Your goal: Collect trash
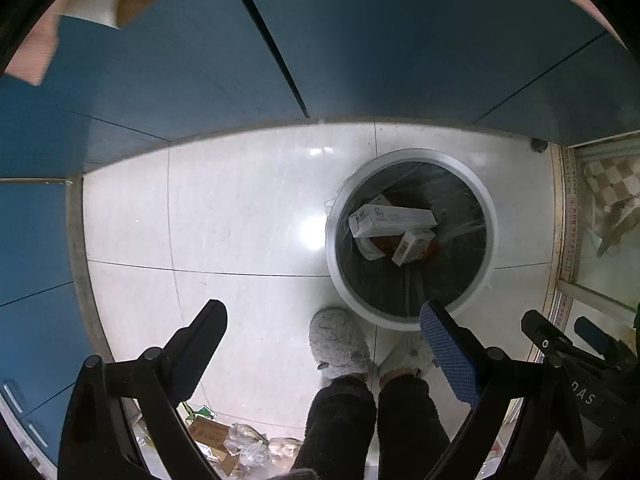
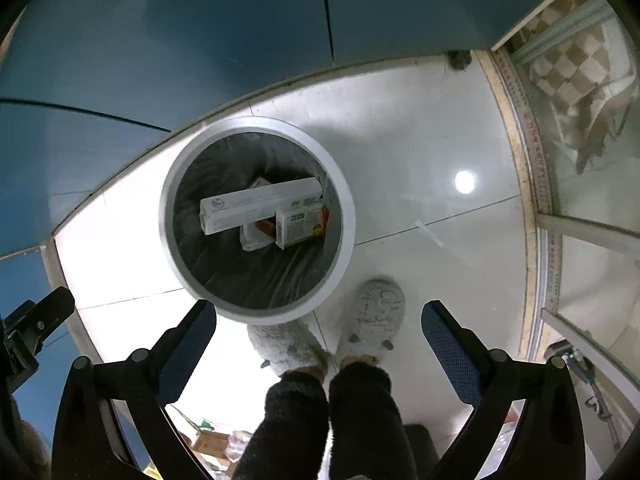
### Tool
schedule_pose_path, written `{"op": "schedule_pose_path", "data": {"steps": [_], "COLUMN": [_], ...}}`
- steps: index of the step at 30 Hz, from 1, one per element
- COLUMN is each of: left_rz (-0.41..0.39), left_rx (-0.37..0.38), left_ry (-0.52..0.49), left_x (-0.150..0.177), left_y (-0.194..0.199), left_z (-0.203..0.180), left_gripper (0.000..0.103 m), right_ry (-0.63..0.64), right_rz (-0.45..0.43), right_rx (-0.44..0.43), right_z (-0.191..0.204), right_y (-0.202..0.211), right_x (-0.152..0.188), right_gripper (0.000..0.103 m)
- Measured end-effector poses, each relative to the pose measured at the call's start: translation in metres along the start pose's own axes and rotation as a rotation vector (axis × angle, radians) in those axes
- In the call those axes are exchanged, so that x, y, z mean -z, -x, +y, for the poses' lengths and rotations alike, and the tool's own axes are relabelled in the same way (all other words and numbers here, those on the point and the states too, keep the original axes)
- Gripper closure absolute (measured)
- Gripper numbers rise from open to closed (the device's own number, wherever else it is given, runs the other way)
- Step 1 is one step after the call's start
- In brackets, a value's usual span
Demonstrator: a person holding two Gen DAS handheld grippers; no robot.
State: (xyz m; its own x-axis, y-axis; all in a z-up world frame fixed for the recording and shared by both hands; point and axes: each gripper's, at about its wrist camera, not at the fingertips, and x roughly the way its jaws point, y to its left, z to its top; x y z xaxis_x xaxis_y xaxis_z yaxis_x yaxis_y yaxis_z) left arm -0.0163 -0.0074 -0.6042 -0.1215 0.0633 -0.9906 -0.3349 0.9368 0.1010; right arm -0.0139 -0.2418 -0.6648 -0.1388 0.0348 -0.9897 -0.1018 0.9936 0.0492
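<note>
A round grey trash bin (image 1: 491, 216) with a clear liner stands on the white tiled floor; it also shows in the right wrist view (image 2: 166, 216). Inside lie a long white carton (image 1: 392, 220) (image 2: 260, 204), a smaller white box (image 1: 414, 246) (image 2: 302, 222) and crumpled paper. My left gripper (image 1: 324, 312) is open and empty, held high above the floor, left of the bin. My right gripper (image 2: 320, 312) is open and empty above the bin's near rim. Loose trash (image 1: 224, 444), wrappers and a brown carton, lies on the floor at the bottom; it also shows in the right wrist view (image 2: 212, 440).
The person's feet in grey fluffy slippers (image 1: 340, 344) (image 2: 372, 316) stand just before the bin. Blue cabinet doors (image 1: 200, 60) (image 2: 160, 40) line the far and left sides. A sliding-door track (image 2: 536, 184) and checkered cloth (image 2: 576, 80) lie to the right.
</note>
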Motion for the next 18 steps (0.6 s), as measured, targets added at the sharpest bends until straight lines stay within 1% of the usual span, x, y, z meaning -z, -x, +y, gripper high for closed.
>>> {"op": "schedule_pose_path", "data": {"steps": [4, 8, 10, 13, 17, 18], "left_rz": [-0.006, -0.030, -0.036, -0.033, -0.072, -0.079], "left_rx": [-0.008, -0.031, -0.028, -0.015, -0.009, -0.009], "left_ry": [-0.004, -0.017, -0.018, -0.020, -0.045, -0.049], "left_x": [0.014, 0.029, 0.035, 0.047, 0.063, 0.065], "left_y": [0.027, 0.066, 0.084, 0.120, 0.178, 0.187], "left_z": [0.000, 0.003, 0.003, 0.003, 0.000, -0.001], "left_gripper": [0.004, 0.004, 0.004, 0.004, 0.004, 0.004], "right_ry": [0.029, 0.036, 0.040, 0.040, 0.046, 0.048], "right_rz": [-0.037, -0.069, -0.089, -0.109, -0.145, -0.156], "right_rx": [0.011, 0.015, 0.019, 0.018, 0.015, 0.013], "right_z": [0.004, -0.001, -0.001, -0.001, 0.002, 0.002], "right_y": [0.039, 0.087, 0.112, 0.153, 0.214, 0.233], "right_x": [0.015, 0.033, 0.040, 0.054, 0.072, 0.077], "right_gripper": [0.000, 0.000, 0.000, 0.000, 0.000, 0.000]}}
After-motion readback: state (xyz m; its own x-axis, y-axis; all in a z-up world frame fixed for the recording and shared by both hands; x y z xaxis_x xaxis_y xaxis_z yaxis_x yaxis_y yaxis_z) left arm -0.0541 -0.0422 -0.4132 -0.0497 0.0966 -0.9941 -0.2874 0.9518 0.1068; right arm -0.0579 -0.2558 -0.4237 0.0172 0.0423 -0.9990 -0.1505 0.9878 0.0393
